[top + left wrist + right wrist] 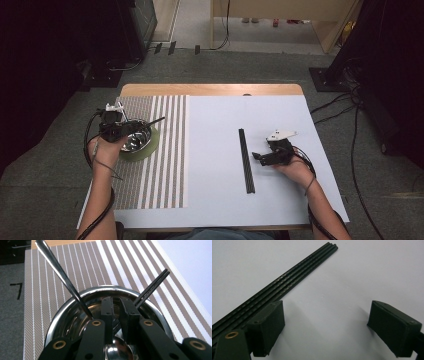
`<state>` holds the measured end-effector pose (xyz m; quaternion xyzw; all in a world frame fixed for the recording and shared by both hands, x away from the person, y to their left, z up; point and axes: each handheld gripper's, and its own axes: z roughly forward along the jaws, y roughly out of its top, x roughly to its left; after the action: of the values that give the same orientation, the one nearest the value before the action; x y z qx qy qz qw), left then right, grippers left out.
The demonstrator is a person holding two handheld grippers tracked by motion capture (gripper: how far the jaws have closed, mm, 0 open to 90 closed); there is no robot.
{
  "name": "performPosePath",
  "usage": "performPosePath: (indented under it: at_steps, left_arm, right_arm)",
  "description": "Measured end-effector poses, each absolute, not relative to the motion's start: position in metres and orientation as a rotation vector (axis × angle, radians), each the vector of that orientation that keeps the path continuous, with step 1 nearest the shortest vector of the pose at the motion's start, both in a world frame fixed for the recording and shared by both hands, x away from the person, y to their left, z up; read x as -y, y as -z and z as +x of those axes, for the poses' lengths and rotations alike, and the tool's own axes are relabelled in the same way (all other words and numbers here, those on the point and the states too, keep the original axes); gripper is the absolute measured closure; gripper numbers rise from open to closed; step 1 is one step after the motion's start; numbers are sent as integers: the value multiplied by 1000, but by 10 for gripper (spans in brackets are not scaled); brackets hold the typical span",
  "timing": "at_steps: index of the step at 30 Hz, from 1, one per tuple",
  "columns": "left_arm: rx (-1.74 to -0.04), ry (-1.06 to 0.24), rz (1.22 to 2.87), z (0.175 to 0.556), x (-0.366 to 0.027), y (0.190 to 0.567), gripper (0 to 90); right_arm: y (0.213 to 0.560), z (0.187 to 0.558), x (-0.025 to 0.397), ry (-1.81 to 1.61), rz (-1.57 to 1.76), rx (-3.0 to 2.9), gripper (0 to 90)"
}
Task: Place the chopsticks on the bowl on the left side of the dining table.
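High view: a table (235, 210) with a white top and a wooden far edge stands on grey carpet, with dark equipment and trailing cables to either side. A striped placemat (165, 150) covers the table's left part. Near the left edge, a steel bowl (136, 136) sits on a green coaster (150, 147), with a spoon (60, 275) and a pair of black chopsticks (152, 286) leaning in it. The left gripper (116, 131) hangs over the bowl, fingers nearly closed with a narrow gap, nothing visibly clamped. More black chopsticks (245, 160) lie together right of centre. Just beside them, toward the right edge, the right gripper (257, 156) has its fingers spread wide, empty.
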<state>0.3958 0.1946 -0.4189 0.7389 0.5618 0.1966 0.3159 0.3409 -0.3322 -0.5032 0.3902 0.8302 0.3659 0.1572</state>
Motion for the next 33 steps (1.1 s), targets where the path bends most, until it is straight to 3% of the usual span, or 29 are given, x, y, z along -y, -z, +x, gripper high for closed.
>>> performPosePath:
  at_steps: [33]
  left_arm:
    - [-1427,-534,2029,406,-184,431,825]
  right_arm:
    - [503,341,332,-1046,1116,-2376,133]
